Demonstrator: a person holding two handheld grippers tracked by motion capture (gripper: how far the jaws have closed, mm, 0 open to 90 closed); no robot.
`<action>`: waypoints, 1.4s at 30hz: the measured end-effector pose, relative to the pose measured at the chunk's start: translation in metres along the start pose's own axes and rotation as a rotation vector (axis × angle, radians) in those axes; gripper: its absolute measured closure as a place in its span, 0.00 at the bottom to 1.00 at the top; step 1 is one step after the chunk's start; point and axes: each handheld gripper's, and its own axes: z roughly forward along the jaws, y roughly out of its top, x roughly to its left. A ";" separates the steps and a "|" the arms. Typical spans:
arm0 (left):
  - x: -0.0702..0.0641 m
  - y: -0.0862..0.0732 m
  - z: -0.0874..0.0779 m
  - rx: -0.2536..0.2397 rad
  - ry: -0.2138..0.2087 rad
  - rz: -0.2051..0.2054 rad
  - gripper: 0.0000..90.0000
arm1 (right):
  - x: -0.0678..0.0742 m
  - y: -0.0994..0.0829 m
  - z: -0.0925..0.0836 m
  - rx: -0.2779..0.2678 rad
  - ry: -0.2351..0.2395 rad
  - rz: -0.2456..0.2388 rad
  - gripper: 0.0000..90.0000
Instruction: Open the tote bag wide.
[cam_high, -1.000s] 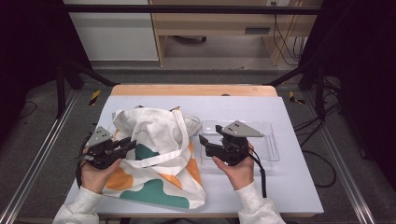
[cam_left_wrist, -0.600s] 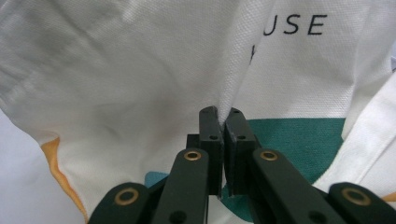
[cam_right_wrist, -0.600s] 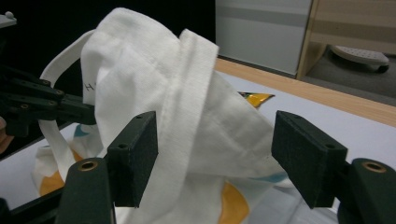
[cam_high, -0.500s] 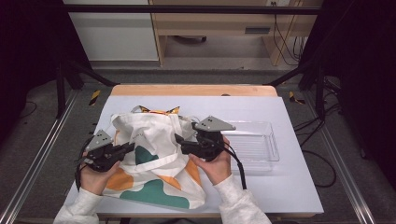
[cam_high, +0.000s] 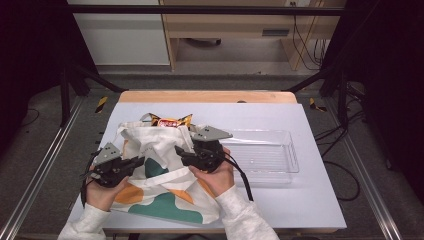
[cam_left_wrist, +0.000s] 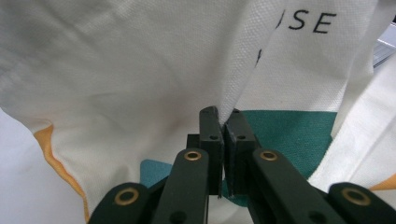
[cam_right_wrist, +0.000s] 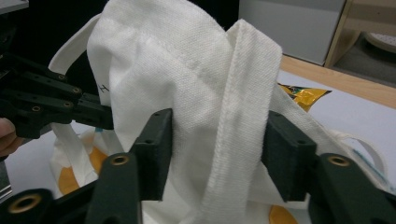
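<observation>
My left tool (cam_high: 134, 162) pinched tight on cloth bag (cam_high: 150, 150). My right tool (cam_high: 182, 153) half open, closing round bag's top and strap. Bag on counter (cam_high: 310, 200), just left of clear tray (cam_high: 285, 155).

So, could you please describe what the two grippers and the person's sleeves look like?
Both the left gripper and the right gripper are black, with two flat jaws on linked bars joined by brass-coloured pins. Each carries a grey three-cornered plate on top and trails a black cable. The person's sleeves are white with ribbed cuffs.
</observation>
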 end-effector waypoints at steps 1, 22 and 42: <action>-0.001 0.000 0.000 0.001 0.002 0.004 0.97 | 0.001 0.000 0.000 0.012 0.015 0.004 0.71; -0.012 -0.015 -0.011 -0.024 -0.005 0.015 0.98 | 0.027 -0.028 -0.003 0.044 0.105 -0.005 0.88; -0.020 -0.041 -0.012 0.033 -0.021 0.041 0.98 | 0.022 0.005 -0.005 -0.056 0.078 0.029 0.79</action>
